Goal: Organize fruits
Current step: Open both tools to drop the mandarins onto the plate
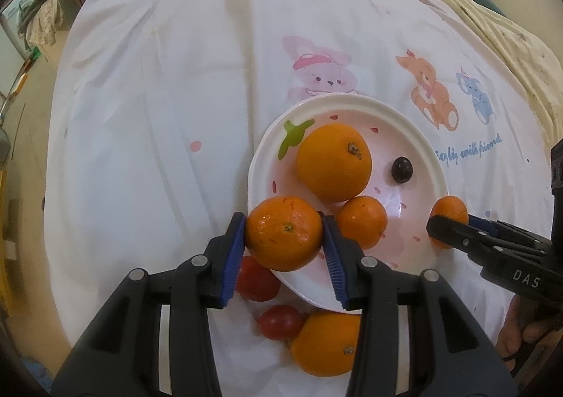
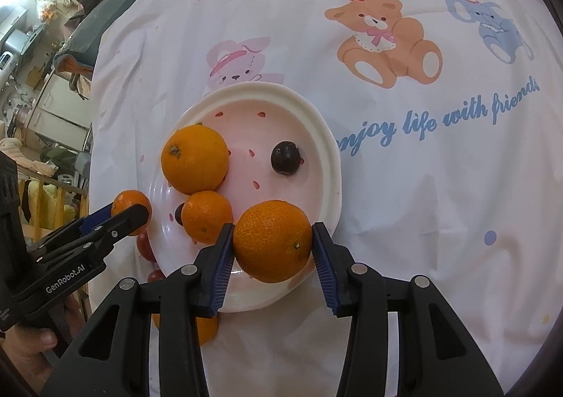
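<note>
Two black hand-held grippers, left gripper (image 1: 284, 233) and right gripper (image 2: 272, 242), each clamped one dimpled orange mandarin (image 1: 284, 233) (image 2: 272, 242) over the white strawberry-patterned plate (image 1: 355, 102), apparently for collecting there.

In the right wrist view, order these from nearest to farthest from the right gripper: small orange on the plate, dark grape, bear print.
From the right gripper:
1. Small orange, just left, on the plate.
2. Dark grape, mid-plate, beyond.
3. Bear print, on the cloth, far right.
</note>
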Tool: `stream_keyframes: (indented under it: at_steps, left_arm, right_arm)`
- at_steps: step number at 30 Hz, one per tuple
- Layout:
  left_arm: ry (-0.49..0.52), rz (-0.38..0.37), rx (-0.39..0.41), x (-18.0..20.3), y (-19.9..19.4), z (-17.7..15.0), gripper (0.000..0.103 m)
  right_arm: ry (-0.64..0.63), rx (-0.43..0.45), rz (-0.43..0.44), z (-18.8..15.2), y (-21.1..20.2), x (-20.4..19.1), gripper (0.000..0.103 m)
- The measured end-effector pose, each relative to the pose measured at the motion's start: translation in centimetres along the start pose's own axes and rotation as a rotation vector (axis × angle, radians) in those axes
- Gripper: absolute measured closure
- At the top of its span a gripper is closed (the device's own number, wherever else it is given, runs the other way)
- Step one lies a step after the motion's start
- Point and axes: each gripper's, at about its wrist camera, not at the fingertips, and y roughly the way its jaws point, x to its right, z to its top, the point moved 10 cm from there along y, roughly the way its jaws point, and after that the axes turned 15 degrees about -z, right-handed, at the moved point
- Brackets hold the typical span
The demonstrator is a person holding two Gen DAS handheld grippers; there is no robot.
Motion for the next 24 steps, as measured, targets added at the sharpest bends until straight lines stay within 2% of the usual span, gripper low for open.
stream_keyframes:
  at_steps: [6,9,11,12,13,14,15,16,19,24]
  left_arm:
    - [0.004,-0.009,-0.017,0.2,0.1,-0.2,0.063]
    - [0.011,0.001,-0.035,0.3,0.3,-0.3,0.063]
    - [0.009,-0.008,-0.042,0.5,0.4,-0.4,0.063]
    - [0.005,-0.015,-0.050,0.5,0.5,-0.5,0.057]
    - [0.001,-0.029,-0.056,0.7,0.5,-0.6,0.037]
    - [0.002,-0.029,-0.052,0.9,0.4,-0.6,0.026]
    - [0.005,-0.020,-0.034,0.9,0.1,-0.5,0.010]
    - [0.008,-0.010,-0.015,0.9,-0.2,-0.3,0.006]
    - [0.031,-0.010,0.008,1.3,-0.8,0.2,0.006]
    - [0.038,0.054,0.060,0.9,-1.9,0.9,0.006]
  right_arm:
    - [0.002,-0.001,-0.002,0.0,0.1,-0.1,0.056]
    - [-0.005,0.014,0.007,0.1,-0.2,-0.3,0.048]
    - [-0.004,0.031,0.016,0.4,-0.6,-0.4,0.034]
    - [-0.001,0.039,0.015,0.5,-0.8,-0.4,0.028]
    - [0.004,0.047,0.014,0.7,-1.0,-0.3,0.020]
    - [0.012,0.057,0.017,0.9,-1.2,-0.2,0.018]
    - [0.017,0.062,0.020,1.0,-1.3,-0.2,0.018]
    - [0.022,0.061,0.021,1.0,-1.3,-0.1,0.017]
    - [0.039,0.065,0.017,1.3,-1.5,0.3,0.014]
    - [0.063,0.085,0.031,1.8,-2.2,0.5,0.014]
